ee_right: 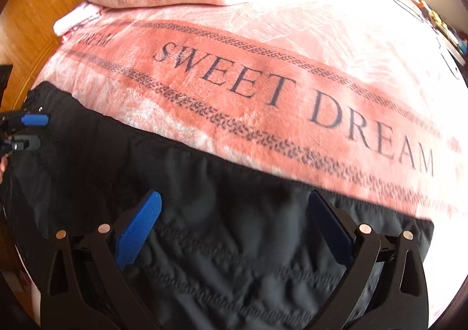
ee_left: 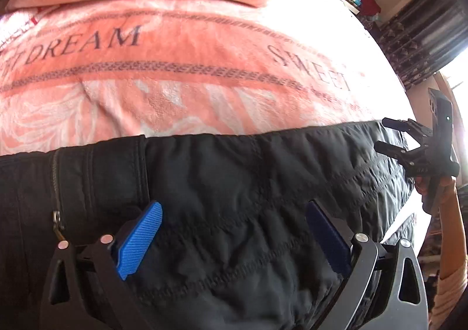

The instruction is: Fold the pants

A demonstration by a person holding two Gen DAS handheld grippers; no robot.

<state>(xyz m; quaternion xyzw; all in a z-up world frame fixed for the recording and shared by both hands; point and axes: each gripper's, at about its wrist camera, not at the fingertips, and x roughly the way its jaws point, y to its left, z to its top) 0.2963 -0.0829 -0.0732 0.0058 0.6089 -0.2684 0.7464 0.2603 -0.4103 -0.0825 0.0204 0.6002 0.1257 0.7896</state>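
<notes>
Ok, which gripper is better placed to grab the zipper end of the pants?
Left. The zipper lies just beside the left gripper and its open fingers; the right gripper is at the black pants' far end, also open.

We see black quilted pants (ee_left: 248, 183) on a salmon-pink and white blanket (ee_right: 292, 72) with dark "SWEET DREAM" lettering between dark chain-patterned stripes. Our left gripper (ee_left: 234, 230) and right gripper (ee_right: 234, 227) have blue ribbed pads on black frames.

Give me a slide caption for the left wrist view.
Open left gripper above black pants on pink blanket.
</notes>
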